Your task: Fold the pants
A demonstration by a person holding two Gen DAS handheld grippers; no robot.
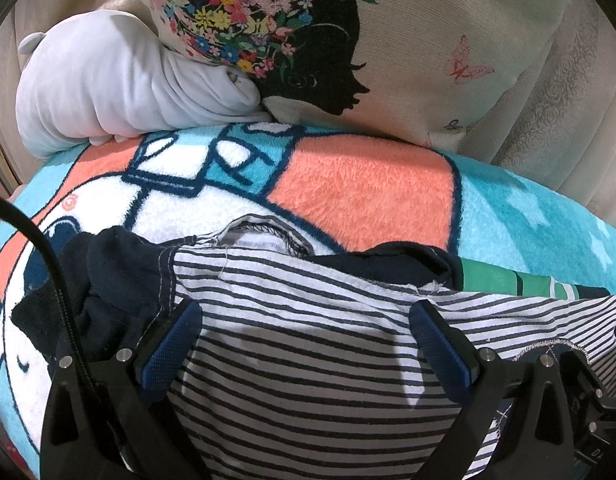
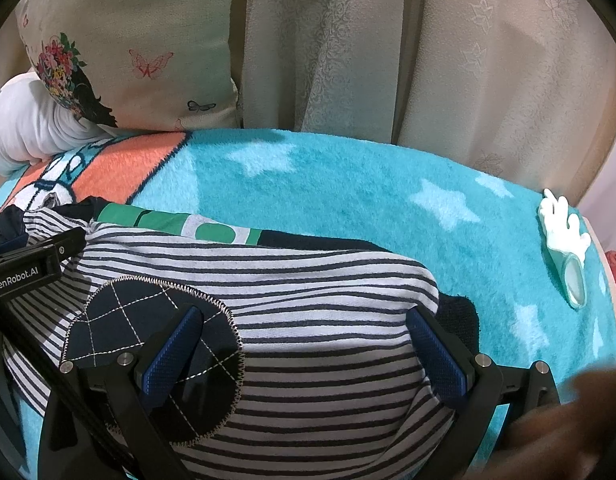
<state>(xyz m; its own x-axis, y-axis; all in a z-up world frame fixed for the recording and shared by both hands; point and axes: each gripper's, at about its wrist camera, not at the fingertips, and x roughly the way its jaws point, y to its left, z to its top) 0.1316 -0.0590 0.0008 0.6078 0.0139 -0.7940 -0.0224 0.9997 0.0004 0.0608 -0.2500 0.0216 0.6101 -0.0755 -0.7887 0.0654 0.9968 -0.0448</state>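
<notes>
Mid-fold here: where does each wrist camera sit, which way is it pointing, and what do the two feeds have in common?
Left wrist: rides the left tool, looking forward over the striped pants toward the floral cushion; both open fingers show.
Right wrist: rides the right tool, looking over the pants' navy patch toward the curtains; its fingers and the left tool's body show.
Shared: pants, cushion, turquoise blanket.
</notes>
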